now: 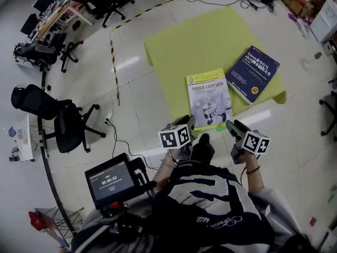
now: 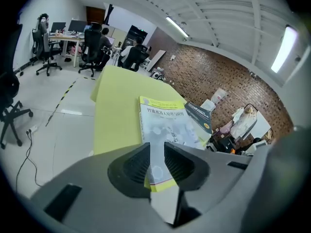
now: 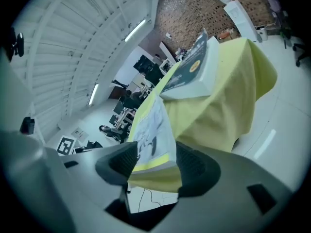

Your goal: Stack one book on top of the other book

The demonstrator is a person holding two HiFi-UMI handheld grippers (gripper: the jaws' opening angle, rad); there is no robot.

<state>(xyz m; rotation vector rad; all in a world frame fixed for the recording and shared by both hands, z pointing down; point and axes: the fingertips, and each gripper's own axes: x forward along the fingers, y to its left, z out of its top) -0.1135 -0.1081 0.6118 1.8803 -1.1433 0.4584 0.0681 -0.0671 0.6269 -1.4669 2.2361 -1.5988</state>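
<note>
A white book with a yellow border lies flat near the front edge of the yellow-green covered table. A dark blue book lies to its right and a little further back, at an angle. My left gripper hovers at the white book's near left corner, jaws partly open with nothing between them. My right gripper is at its near right corner, jaws wide open. In the left gripper view the white book shows past my left gripper. In the right gripper view its corner lies just beyond my right gripper.
Black office chairs stand on the tiled floor at left. A small screen on a stand is near my left side. Black-yellow tape and cables run over the floor. People sit at desks in the background.
</note>
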